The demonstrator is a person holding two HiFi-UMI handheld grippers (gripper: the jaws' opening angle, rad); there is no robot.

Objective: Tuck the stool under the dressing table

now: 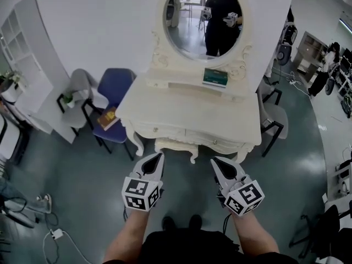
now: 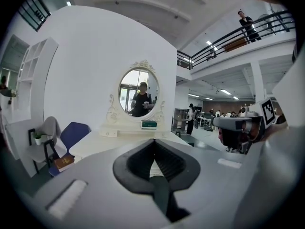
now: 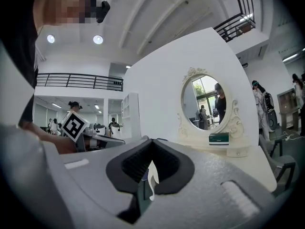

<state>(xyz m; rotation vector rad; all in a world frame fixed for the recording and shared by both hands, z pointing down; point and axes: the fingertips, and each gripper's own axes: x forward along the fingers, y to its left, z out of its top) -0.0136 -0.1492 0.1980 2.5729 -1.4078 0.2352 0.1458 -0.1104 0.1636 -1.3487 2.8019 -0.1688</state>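
My left gripper point(image 1: 159, 157) and right gripper point(image 1: 215, 163) are both closed on nothing, held apart just before the dressing table point(image 1: 165, 111). A blue chair point(image 1: 115, 81) bearing a book point(image 1: 108, 119) stands at its left, a grey chair point(image 1: 275, 117) at its right. The cream stool point(image 1: 175, 146), carved-edged, sits under the table front

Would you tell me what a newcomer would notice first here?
The cream dressing table with its oval mirror fills the middle of the head view, the stool under its front edge. Before it, the left gripper and right gripper are shut and empty; a blue chair stands at the picture's left.
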